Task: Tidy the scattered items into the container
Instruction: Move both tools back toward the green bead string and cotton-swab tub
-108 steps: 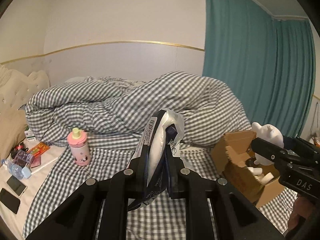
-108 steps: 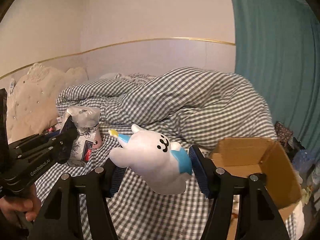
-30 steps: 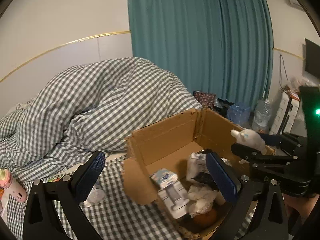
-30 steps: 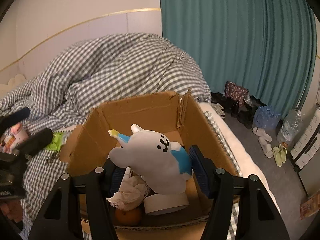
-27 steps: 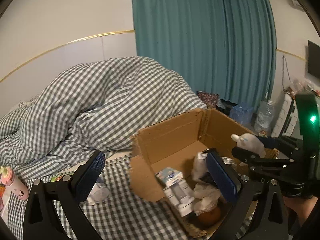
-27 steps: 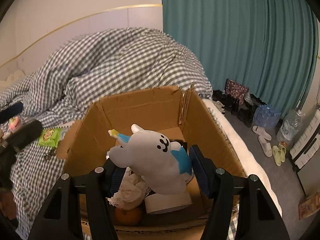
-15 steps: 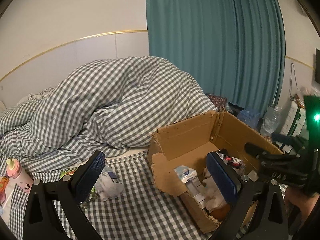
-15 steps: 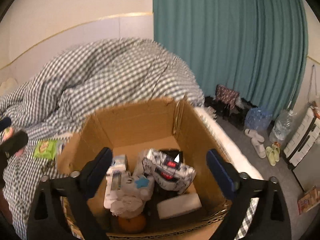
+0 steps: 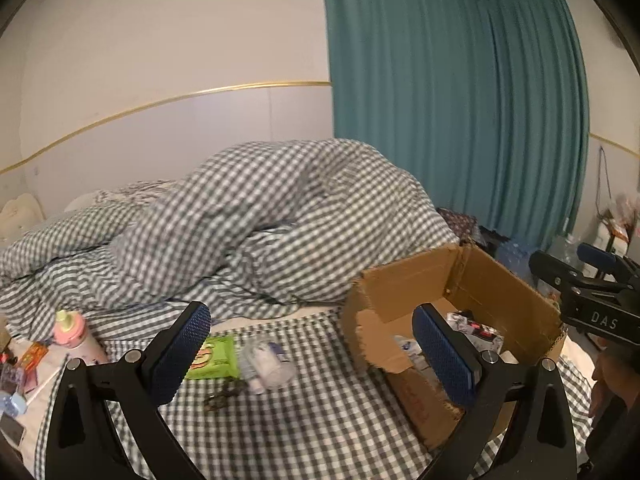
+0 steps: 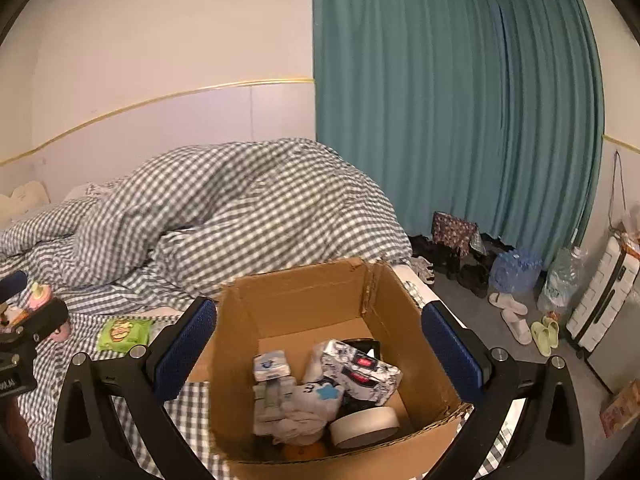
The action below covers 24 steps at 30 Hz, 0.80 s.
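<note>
Both claws spread wide, nothing between the fingers.
The left claw (image 9: 310,354) fills the lower frame; the right claw (image 10: 318,350) does likewise, also visible at right edge.

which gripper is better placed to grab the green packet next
Left. The left gripper is open and empty, with the green packet lying on the checked sheet between its fingers. The right gripper, also open, hangs over the cardboard box, farther away.
</note>
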Each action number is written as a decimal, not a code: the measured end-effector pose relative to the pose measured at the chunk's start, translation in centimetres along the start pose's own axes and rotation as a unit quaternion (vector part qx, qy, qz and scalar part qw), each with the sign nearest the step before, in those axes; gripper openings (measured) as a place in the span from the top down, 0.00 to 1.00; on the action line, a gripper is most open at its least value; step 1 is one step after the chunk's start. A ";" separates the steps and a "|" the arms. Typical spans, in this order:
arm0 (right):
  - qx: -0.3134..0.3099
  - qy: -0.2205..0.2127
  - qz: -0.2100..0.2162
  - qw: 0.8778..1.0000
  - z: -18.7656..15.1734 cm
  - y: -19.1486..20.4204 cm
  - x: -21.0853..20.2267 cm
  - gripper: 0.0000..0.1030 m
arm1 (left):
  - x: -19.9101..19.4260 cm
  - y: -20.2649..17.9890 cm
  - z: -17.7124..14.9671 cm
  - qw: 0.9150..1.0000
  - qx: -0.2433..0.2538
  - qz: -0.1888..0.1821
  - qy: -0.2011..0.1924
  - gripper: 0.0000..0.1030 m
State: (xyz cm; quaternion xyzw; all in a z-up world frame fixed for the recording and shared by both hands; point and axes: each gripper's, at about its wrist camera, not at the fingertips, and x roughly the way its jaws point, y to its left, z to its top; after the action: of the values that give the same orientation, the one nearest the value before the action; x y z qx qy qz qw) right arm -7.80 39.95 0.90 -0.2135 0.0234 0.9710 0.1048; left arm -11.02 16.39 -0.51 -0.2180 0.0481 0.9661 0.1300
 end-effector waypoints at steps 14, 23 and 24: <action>-0.045 -0.019 0.052 0.997 1.0 7.3 -4.2 0.00 | -6.2 9.0 -0.7 0.996 -0.055 0.068 -0.017 0.00; -0.082 -0.012 0.109 0.991 0.1 12.0 -6.3 0.00 | -10.7 14.3 -2.3 0.989 -0.070 0.128 -0.023 0.00; -0.083 -0.008 0.115 0.990 -0.1 12.3 -6.4 0.00 | -11.1 14.8 -2.5 0.988 -0.073 0.133 -0.023 0.00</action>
State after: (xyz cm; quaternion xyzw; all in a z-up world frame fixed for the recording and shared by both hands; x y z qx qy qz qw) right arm -4.71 26.73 3.55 -0.2094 -0.0341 0.9769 -0.0256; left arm -4.32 -0.78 2.58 -0.1961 0.0033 0.9805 -0.0143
